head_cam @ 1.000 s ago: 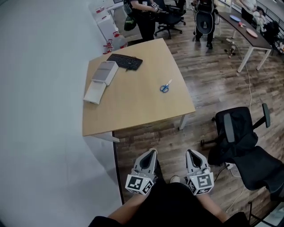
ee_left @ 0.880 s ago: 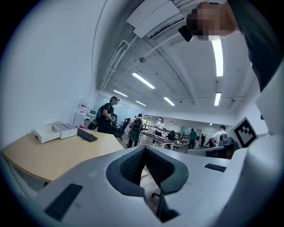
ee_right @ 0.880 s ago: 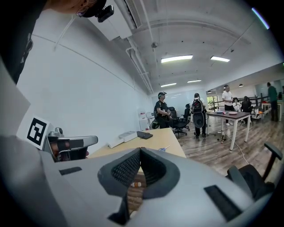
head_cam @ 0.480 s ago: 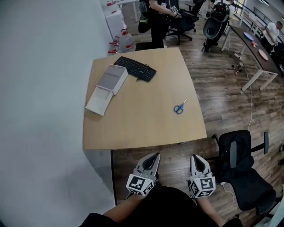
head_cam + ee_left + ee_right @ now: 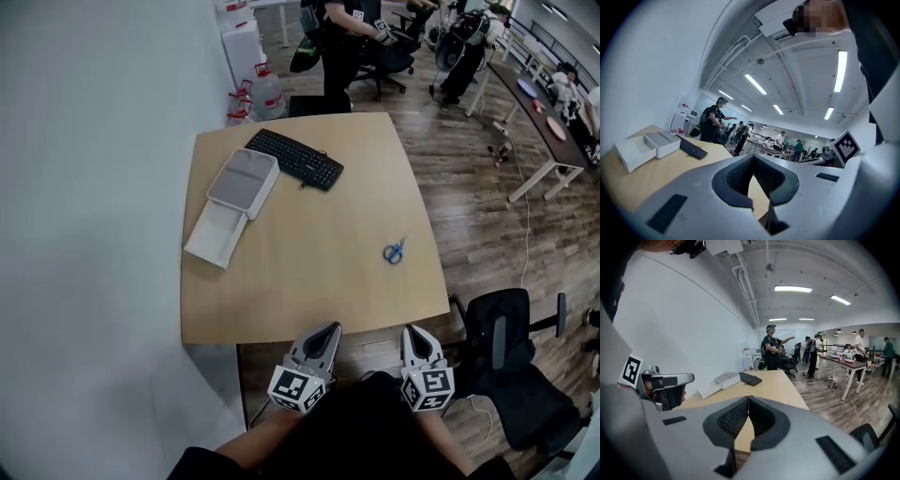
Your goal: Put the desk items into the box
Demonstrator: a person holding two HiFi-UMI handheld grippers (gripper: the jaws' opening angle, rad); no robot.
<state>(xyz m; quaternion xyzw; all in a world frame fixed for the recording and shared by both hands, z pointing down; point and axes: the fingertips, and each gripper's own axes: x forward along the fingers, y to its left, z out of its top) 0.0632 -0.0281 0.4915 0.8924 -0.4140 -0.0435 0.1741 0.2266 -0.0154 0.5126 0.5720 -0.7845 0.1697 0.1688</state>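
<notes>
Light wooden desk (image 5: 309,272) stood against the white wall, its near edge just ahead of both claws.

White box (image 5: 243,181) lay on the desk's far left part, near the wall edge: a shallow rectangular tray with a grey inside. A flat white piece (image 5: 217,236), lid-like, lay against its near end. Which overlapped which could not be told.

Black keyboard (image 5: 295,158) lay just beside the box's far right corner, angled across the desk.

Left claw (image 5: 328,330) and right claw (image 5: 412,331) were held side by side off the desk; both had jaws together, nothing between them.

Blue-handled scissors (image 5: 395,250) lay flat near the desk's right edge, well apart from the box.
</notes>
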